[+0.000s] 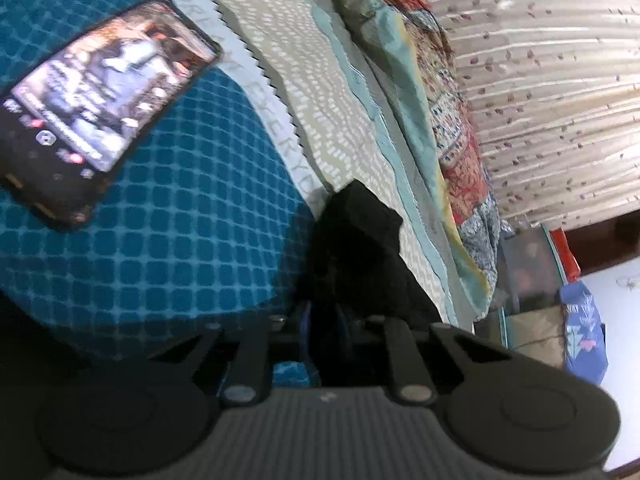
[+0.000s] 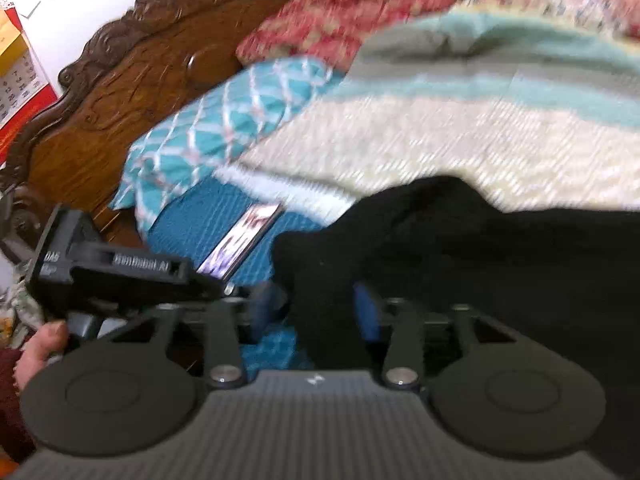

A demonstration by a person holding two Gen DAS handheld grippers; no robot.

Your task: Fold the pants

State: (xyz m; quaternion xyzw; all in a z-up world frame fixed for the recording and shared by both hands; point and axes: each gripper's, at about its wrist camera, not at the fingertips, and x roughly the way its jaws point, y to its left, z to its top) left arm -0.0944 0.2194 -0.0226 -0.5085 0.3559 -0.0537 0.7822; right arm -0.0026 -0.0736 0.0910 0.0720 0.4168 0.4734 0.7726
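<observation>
Both grippers are pinching the black pants [image 2: 460, 248]: left gripper [image 1: 324, 320] clamping a bunched corner, right gripper [image 2: 320, 308] gripping cloth trailing rightward across the bed [image 1: 180, 240]

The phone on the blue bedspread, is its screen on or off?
On. The phone lies face up on the blue bedspread, its screen lit with a picture.

Both fisheye views bend hard at the edges, with dark corners. Soft, even daylight lights the scene; the lit screen of the black rectangular phone [image 1: 108, 96] glows. The right wrist view is smeared by motion blur across the cream knitted blanket [image 2: 440, 136]; the black fabric pants [image 2: 500, 248] lose all detail
</observation>
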